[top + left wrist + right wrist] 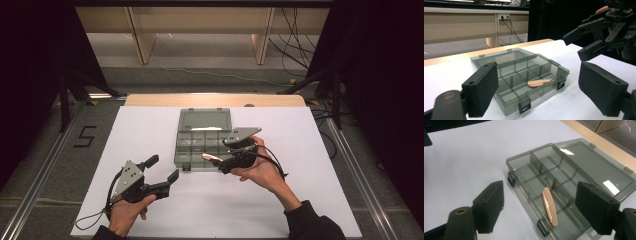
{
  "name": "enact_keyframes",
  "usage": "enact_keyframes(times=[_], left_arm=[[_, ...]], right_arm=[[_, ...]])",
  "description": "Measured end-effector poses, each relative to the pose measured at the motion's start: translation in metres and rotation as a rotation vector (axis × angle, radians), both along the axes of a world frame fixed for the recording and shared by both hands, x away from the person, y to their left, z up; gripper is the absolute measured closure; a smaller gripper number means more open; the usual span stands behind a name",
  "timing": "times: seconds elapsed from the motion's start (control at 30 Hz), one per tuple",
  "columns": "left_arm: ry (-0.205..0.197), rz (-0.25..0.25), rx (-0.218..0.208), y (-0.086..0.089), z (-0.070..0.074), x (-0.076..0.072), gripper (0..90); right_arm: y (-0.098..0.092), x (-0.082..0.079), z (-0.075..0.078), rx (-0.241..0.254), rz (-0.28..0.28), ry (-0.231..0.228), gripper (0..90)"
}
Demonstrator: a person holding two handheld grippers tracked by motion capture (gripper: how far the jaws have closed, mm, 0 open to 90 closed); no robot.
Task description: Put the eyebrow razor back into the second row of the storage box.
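Note:
A smoky-grey compartment box [196, 145] lies in the middle of the white mat with its lid [205, 120] folded flat behind it. A pale pink flat stick [549, 206] lies in the front row of compartments near the right latch, and also appears as the stick [540, 82] and the stick [212, 157]. My right gripper [226, 156] hovers open at the box's front right corner, its jaws apart on either side of the stick without touching it. My left gripper [162, 169] is open over the mat, to the front left of the box, with nothing in it.
The white mat [150, 130] covers a wooden table [215, 100]. Black tripod legs [75, 90] and cables [300, 50] stand on the floor to both sides. A "5" mark [85, 136] is on the floor at left. Desks [461, 22] stand behind.

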State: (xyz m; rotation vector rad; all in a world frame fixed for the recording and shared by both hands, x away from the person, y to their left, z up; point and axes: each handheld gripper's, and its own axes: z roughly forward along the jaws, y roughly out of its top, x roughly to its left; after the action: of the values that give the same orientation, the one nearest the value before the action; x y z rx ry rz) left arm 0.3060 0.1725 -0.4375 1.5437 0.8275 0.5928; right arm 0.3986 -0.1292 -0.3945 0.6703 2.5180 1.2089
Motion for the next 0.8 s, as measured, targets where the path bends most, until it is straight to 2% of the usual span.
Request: enact_keyframes(times=[0.3, 0.37, 0.47, 0.57, 0.6, 0.67, 0.7, 0.73, 0.8], left_arm=[[0.003, 0.0, 0.0, 0.0, 0.0, 0.0, 16.1], [0.005, -0.003, 0.0, 0.0, 0.0, 0.0, 16.1], [0.008, -0.005, -0.001, 0.0, 0.0, 0.0, 16.1], [-0.018, -0.024, -0.001, -0.001, -0.001, 0.003, 16.1], [0.005, -0.008, 0.003, -0.001, 0.0, 0.0, 16.1], [0.007, -0.007, 0.003, -0.001, 0.0, 0.0, 16.0], [0.007, -0.007, 0.002, -0.001, 0.0, 0.0, 16.1], [-0.019, -0.025, 0.0, 0.0, -0.001, 0.003, 16.0], [-0.015, -0.022, 0.0, 0.0, -0.001, 0.002, 16.1]], right_arm=[[-0.005, -0.006, -0.001, 0.013, -0.001, 0.008, 23.9], [-0.01, -0.009, -0.002, 0.034, -0.003, 0.003, 24.2], [-0.014, -0.01, -0.003, 0.037, -0.005, 0.008, 24.1], [-0.02, -0.012, -0.004, 0.053, -0.017, 0.005, 23.7], [-0.024, -0.013, -0.004, 0.07, -0.025, 0.005, 23.5], [-0.026, -0.013, -0.005, 0.083, -0.027, 0.002, 23.4], [-0.027, -0.014, -0.005, 0.096, -0.027, -0.002, 23.2], [-0.03, -0.016, -0.006, 0.112, -0.038, 0.004, 22.1], [-0.032, -0.018, -0.006, 0.118, -0.042, 0.005, 21.7]])
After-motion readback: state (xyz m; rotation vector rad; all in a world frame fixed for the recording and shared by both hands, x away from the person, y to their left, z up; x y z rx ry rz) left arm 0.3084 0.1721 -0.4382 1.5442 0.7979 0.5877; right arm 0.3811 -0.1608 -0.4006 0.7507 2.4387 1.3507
